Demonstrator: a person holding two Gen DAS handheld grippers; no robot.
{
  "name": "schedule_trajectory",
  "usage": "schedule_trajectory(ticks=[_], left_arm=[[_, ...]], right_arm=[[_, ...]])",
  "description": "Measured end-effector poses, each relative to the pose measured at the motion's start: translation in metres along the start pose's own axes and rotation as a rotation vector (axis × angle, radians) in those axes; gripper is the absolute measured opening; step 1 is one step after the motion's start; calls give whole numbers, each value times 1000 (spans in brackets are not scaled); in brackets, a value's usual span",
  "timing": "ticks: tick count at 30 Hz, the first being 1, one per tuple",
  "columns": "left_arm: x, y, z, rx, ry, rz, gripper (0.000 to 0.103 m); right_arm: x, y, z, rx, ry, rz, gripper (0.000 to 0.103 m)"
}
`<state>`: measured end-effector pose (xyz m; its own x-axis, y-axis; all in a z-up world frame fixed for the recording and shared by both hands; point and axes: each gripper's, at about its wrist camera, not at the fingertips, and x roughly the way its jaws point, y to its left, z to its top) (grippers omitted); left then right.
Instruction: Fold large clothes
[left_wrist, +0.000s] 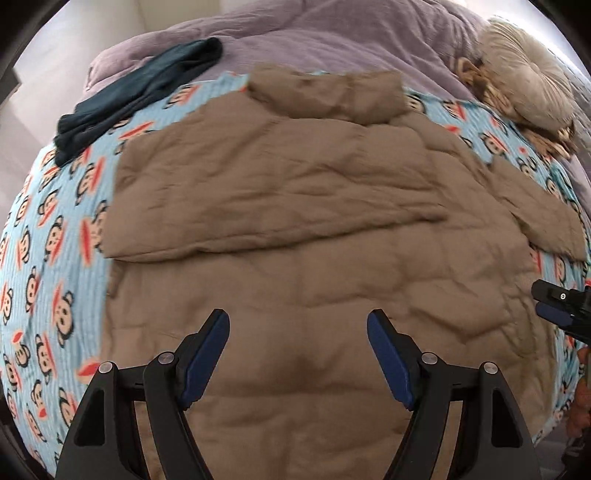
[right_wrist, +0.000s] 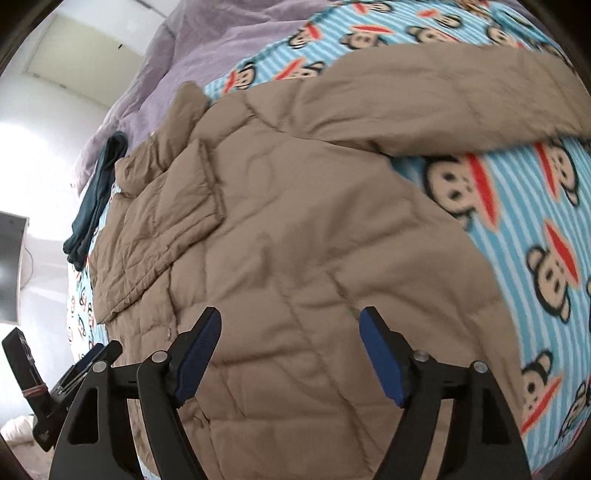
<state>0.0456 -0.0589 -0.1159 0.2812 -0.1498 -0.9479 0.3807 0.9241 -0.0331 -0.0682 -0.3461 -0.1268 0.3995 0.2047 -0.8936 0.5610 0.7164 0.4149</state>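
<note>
Left wrist: left gripper (left_wrist: 298, 325) open above tan jacket (left_wrist: 295, 206), seemingly clear.

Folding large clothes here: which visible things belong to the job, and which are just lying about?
Job: tan quilted jacket, left gripper, right gripper.
Lying about: dark teal garment, monkey-print blanket, purple duvet, cream cushion.

Both cameras ride on the grippers and look steeply down past their own wide-spread jaws at the tan quilted jacket (left_wrist: 295, 206) from close above. The left wrist view faces the collar head-on beyond its jaws. The right wrist view sees the same jacket (right_wrist: 295, 229) obliquely, collar to the upper left. Both share the monkey-print blanket (left_wrist: 55, 229) and the dark folded garment (left_wrist: 122, 99).
</note>
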Motion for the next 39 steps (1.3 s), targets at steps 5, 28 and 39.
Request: schedule_trajectory(ticks=[5,28,39], left_arm=[[-5,-29,1,17,-10,-2,102],[3,-124,23,43,3,11,102],[16,-129,29,12,21,9,102]], right_arm=[[-12,-28,-3,34,-3,6,87],[-55,-199,74,306,-157,40,103],[-52,-294,117,608,-277,223,103]])
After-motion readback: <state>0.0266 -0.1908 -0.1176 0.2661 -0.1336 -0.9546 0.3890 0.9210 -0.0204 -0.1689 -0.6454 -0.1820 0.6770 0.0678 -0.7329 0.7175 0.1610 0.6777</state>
